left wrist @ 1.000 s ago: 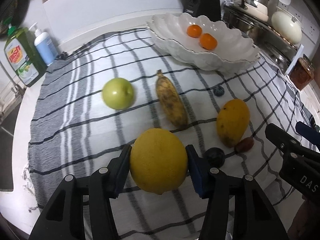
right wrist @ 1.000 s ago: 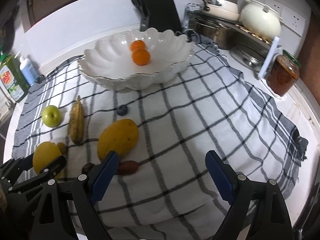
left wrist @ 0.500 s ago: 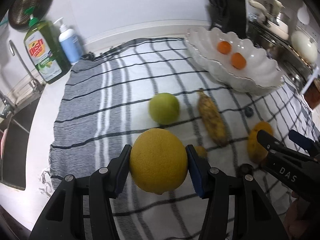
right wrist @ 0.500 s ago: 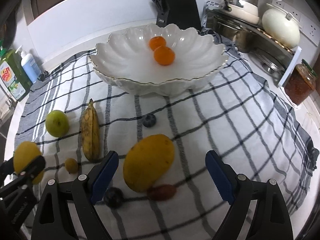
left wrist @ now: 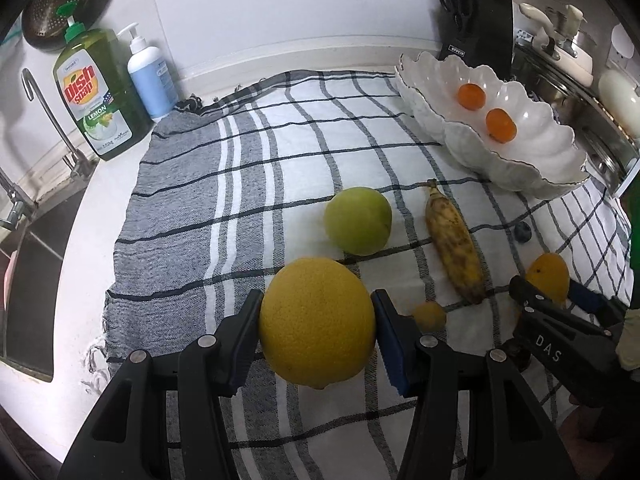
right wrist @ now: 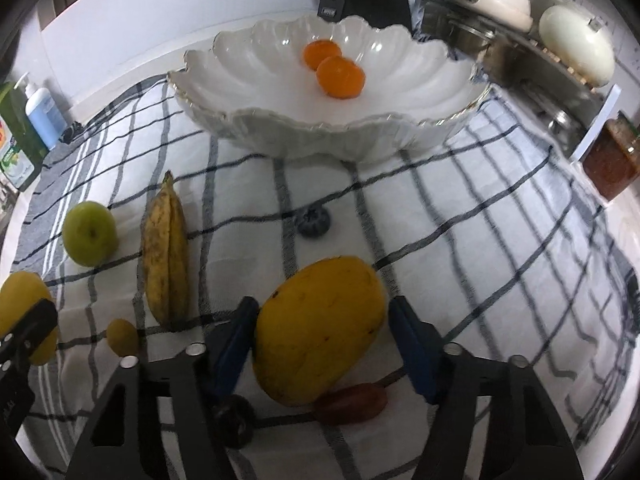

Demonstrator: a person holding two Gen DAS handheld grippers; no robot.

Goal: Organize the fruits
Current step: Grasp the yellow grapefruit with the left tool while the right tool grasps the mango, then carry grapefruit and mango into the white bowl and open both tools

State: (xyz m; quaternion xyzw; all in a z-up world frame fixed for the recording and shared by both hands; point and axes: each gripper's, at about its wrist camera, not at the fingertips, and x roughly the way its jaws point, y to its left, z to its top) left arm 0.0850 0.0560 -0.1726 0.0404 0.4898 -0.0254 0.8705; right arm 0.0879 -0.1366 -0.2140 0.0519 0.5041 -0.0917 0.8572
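Pickup step: left gripper (left wrist: 318, 322) is gripping lemon (left wrist: 316, 320); right gripper (right wrist: 320, 340), jaws just closing, is straddling mango (right wrist: 318, 328) without a firm grip yet; next, carrying both to bowl (right wrist: 400, 136).

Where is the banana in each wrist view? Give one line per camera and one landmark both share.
Left wrist view: the banana lies right of centre on the checked cloth, right of the green apple.
Right wrist view: the banana lies left of centre, right of the same apple.
Shared landmark: the white bowl holding two oranges.
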